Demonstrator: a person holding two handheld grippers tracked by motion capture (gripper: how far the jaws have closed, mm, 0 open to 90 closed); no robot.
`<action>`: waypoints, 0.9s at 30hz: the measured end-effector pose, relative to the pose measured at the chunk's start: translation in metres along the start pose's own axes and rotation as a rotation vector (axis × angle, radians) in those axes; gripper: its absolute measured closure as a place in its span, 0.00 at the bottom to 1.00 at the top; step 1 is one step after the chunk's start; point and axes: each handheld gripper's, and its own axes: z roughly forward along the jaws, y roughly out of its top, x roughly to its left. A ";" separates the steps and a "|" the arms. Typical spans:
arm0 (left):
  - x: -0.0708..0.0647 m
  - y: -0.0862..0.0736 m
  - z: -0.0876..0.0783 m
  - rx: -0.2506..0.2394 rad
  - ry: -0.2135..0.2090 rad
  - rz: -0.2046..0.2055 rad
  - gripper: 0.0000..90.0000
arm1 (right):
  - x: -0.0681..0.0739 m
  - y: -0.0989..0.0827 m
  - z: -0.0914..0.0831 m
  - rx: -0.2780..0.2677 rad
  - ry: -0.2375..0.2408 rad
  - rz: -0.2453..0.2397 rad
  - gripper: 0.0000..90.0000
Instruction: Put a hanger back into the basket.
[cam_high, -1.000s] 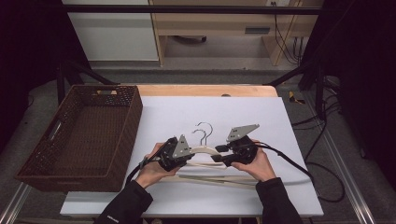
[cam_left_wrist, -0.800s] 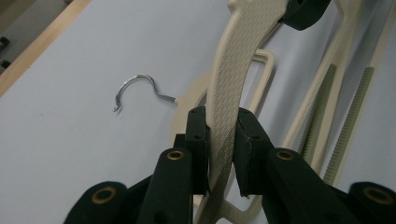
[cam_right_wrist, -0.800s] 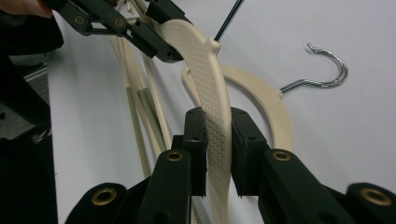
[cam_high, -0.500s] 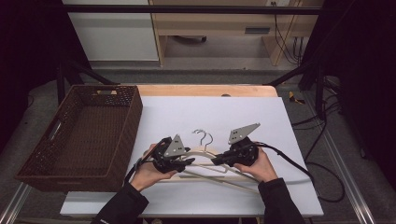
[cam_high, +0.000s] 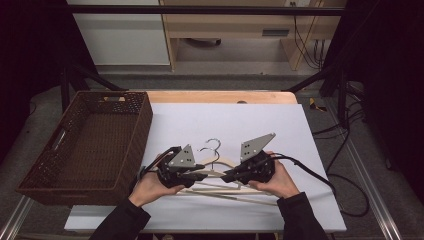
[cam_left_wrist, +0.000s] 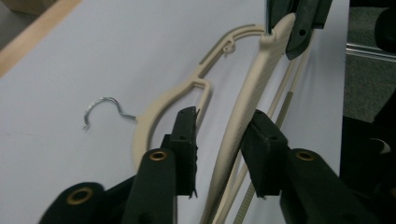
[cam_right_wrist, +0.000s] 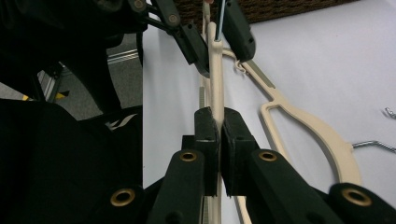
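The right tongs (cam_right_wrist: 215, 126) are pressed together on the thin edge of a cream hanger (cam_right_wrist: 215, 60), pinching one arm of it firmly. The left tongs (cam_left_wrist: 219, 140) stand spread around the other arm of the same hanger (cam_left_wrist: 243, 107); their jaws have just been closing, yet in the left gripper view one pad sits against the bar while the other stands clear of it. So the hanger hangs from one real grip, just above the white table (cam_high: 300, 130), near its front edge between the two hands.

A second hanger (cam_left_wrist: 163, 100) lies flat on the table just beside the lifted one, its wire hook (cam_left_wrist: 100, 109) pointing away, and more thin bars lie beneath, toward the person.

To do this step well, the left tongs should finish closing squarely on the bar before any more lifting, so the load is shared and the hanger cannot swing on the right grip. Both hands should then rise together and level, keeping the lifted hanger clear of the one below so the two do not snag at the notches or hooks. The brown wicker basket (cam_high: 90, 145) sits at the left of the table and looks the likely place for it; I judge a slow sideways carry will serve best.
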 end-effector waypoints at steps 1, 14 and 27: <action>0.000 -0.001 0.001 0.005 -0.005 -0.001 0.83 | -0.001 -0.001 0.001 0.003 -0.005 -0.002 0.96; -0.007 -0.002 -0.007 -0.066 -0.054 -0.099 0.95 | 0.004 0.000 -0.013 -0.124 -0.207 -0.008 0.57; 0.002 0.007 -0.035 -0.109 0.120 -0.197 0.95 | 0.018 -0.029 -0.049 -0.287 -0.476 0.111 0.18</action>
